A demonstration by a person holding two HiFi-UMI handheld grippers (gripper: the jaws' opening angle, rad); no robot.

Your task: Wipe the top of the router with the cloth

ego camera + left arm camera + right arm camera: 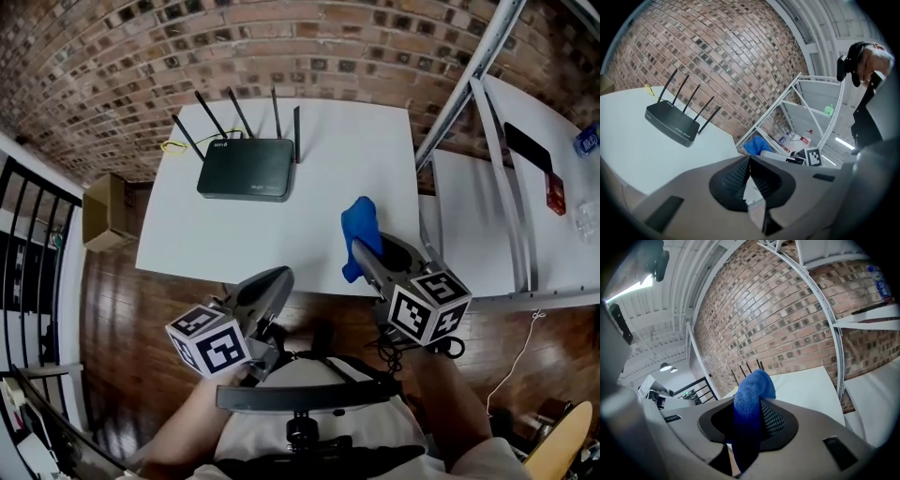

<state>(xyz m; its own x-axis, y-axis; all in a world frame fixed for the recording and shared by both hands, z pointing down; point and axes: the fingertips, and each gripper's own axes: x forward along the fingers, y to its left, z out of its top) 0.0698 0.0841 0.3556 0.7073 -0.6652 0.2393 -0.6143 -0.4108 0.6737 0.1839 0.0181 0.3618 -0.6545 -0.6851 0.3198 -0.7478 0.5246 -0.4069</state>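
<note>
A black router (246,169) with several upright antennas lies on the white table (356,159), toward its far left; the left gripper view shows the router (671,122) well ahead and to the left. My right gripper (364,255) is shut on a blue cloth (360,234) and hovers over the table's near edge, right of the router. In the right gripper view the cloth (749,408) bunches up between the jaws and hides most of the router. My left gripper (274,281) is shut and empty, held low off the table's front edge.
A cardboard box (106,214) sits on the wooden floor left of the table. White metal shelving (511,202) stands at the right, with a blue-capped bottle (587,141) and small items on it. A brick wall (112,56) runs behind the table.
</note>
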